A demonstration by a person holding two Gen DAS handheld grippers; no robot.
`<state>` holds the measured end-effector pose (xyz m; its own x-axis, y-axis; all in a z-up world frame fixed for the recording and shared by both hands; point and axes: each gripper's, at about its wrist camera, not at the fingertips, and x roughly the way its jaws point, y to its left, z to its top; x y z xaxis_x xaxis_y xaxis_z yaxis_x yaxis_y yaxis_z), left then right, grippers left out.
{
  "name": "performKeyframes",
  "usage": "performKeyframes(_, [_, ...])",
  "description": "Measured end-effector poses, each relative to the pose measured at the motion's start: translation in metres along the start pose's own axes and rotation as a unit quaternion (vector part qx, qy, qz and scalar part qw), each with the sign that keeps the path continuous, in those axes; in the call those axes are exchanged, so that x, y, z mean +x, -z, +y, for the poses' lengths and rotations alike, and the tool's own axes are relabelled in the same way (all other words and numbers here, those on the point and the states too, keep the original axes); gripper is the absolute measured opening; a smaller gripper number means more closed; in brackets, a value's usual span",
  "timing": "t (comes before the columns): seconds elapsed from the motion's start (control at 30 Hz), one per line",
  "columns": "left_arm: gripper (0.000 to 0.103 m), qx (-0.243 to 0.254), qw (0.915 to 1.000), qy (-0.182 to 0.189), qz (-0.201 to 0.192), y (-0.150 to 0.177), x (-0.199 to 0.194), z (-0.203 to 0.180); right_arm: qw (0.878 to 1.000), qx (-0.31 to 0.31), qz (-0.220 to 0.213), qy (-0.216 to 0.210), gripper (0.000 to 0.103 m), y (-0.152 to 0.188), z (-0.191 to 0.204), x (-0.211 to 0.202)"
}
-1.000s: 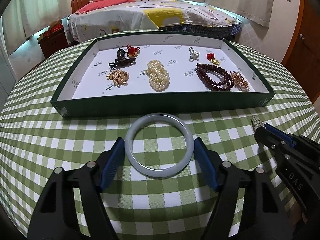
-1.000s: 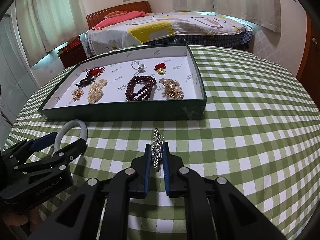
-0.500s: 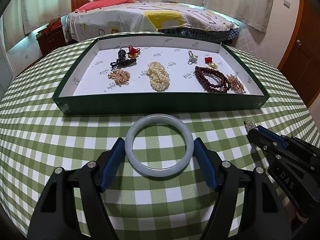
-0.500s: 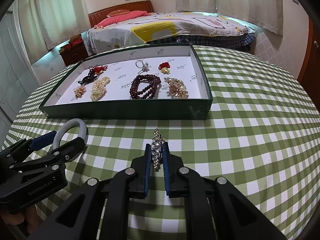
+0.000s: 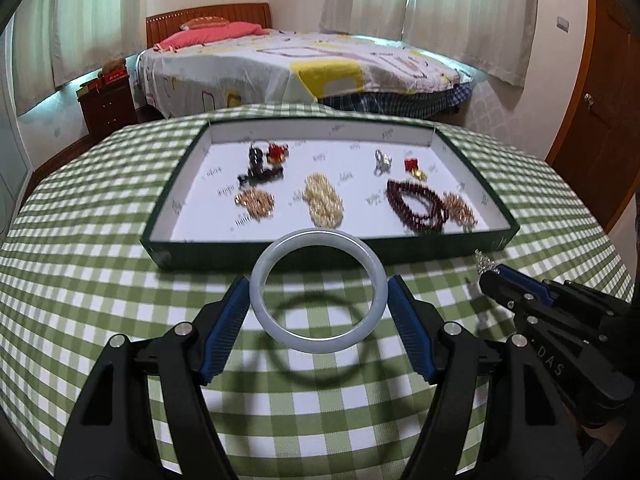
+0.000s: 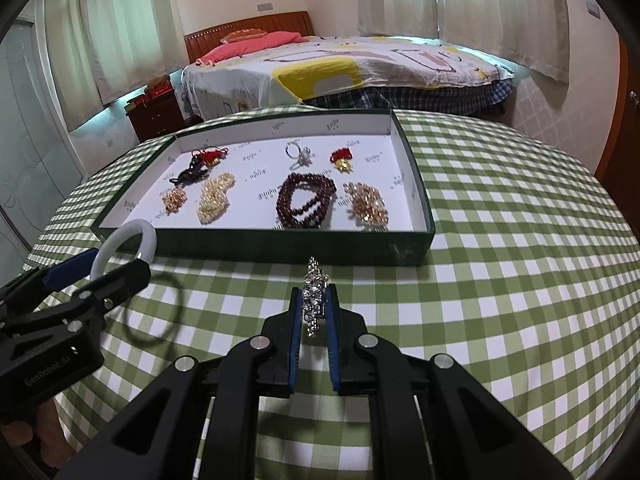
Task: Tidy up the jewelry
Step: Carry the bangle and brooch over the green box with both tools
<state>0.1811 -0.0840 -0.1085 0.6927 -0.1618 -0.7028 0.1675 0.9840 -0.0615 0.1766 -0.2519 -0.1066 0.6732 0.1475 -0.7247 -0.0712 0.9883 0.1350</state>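
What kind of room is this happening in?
Most likely a home bedroom: a made bed with a pink pillow, curtained windows, and a table with a green checked cloth.

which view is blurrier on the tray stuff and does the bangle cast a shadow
Left wrist view: motion blur smears the jewelry in the green tray, and the white bangle in the left gripper casts a ring shadow on the checked cloth. Right wrist view: the tray contents are sharper, with the same ring shadow showing; the right gripper holds a crystal brooch.
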Motion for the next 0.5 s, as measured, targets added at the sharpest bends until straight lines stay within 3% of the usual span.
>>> performKeyframes(0.5, [0.069,0.0,0.9994,0.007,-0.035,-0.043,0.003,0.006,0.999,0.0,-0.044,-0.005,0.012,-0.049,0.002,-0.006])
